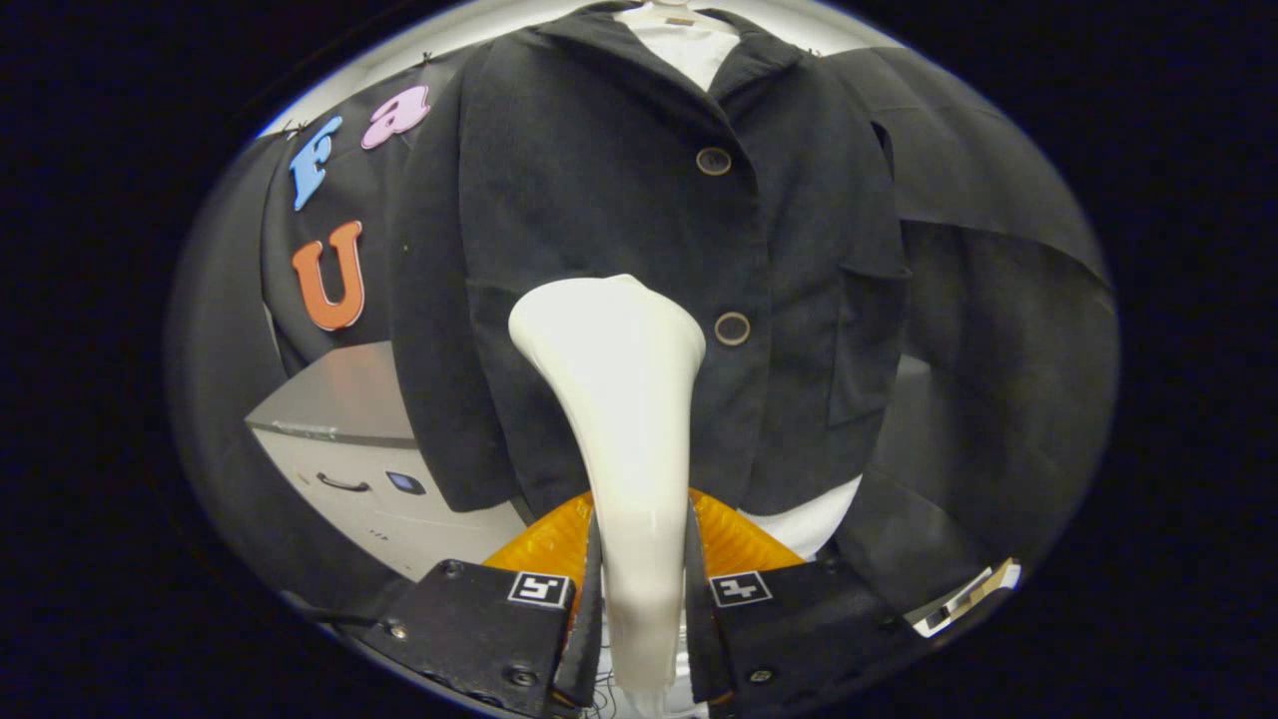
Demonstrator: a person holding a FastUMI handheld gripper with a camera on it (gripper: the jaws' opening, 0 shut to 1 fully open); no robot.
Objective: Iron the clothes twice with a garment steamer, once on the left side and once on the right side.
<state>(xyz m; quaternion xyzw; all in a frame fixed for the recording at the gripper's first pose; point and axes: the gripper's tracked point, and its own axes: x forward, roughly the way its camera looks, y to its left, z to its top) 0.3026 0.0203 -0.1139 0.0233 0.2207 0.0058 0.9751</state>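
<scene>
The garment steamer (pixel 624 419) is seen in the centre of the frame, rising from the bottom edge as a pale, smooth handle that widens into a flared head. It is clamped by the gripper (pixel 639 589), whose two fingers are pressed against either side of the handle at bottom centre, so the gripper is held narrow and closed around the steamer.

The head is laid over, or held just in front of, the dark jacket (pixel 639 200), which hangs upright across the upper and middle frame; contact with the cloth cannot be confirmed from this view. The head is placed just left of the button line, level with the lower button (pixel 732 329), with the upper button (pixel 713 161) well above it. A white shirt (pixel 689 45) is visible at the collar at top centre and again below the hem at lower right.

A pass along the panel shown at left of the buttons is judged to be in hand, roughly at mid-height. For the next move, a steady stroke along that panel would be required, with the head kept flat to the fabric and clear of the buttons, before the panel right of the buttons is treated.

A grey cabinet (pixel 349 439) stands at lower left, behind the jacket's sleeve.
</scene>
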